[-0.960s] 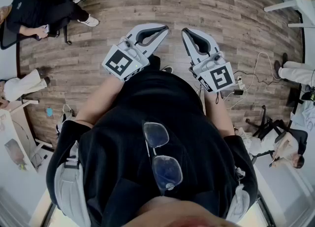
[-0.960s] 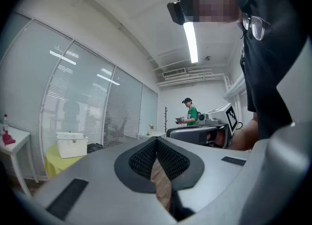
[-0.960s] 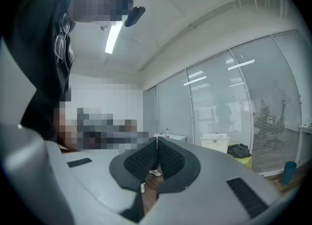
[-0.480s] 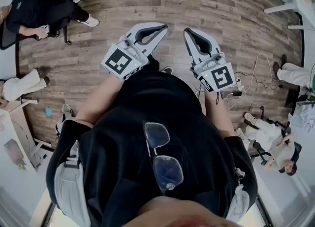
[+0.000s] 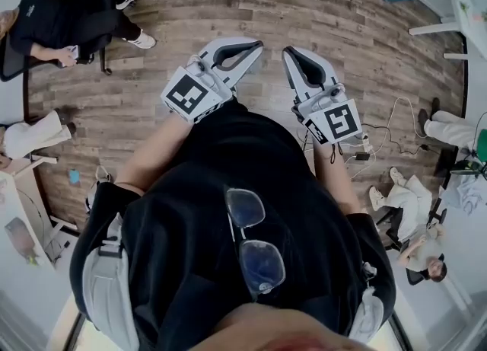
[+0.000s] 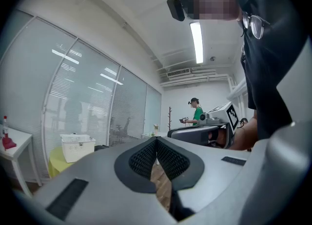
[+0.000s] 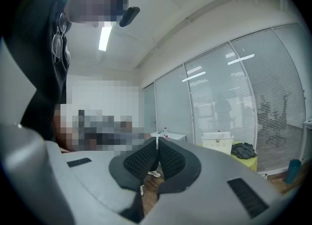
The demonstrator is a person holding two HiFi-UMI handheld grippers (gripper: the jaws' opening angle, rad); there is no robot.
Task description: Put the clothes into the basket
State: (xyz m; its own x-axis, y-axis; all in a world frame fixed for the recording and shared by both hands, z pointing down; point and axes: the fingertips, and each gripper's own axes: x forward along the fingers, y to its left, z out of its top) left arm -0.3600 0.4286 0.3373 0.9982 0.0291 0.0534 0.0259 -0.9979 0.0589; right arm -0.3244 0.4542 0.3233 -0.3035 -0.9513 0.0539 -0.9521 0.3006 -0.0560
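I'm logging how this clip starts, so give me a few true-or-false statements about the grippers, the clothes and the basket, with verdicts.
1. The left gripper is shut with nothing between its jaws. True.
2. The right gripper grips a piece of dark clothing. False: its jaws are together and empty.
3. The dark clothes lie on the yellow-green table, beside the white basket. True.
4. Both grippers hang right over the basket. False: they are held in front of the person's torso above the wooden floor, and the basket stands farther off across the room.
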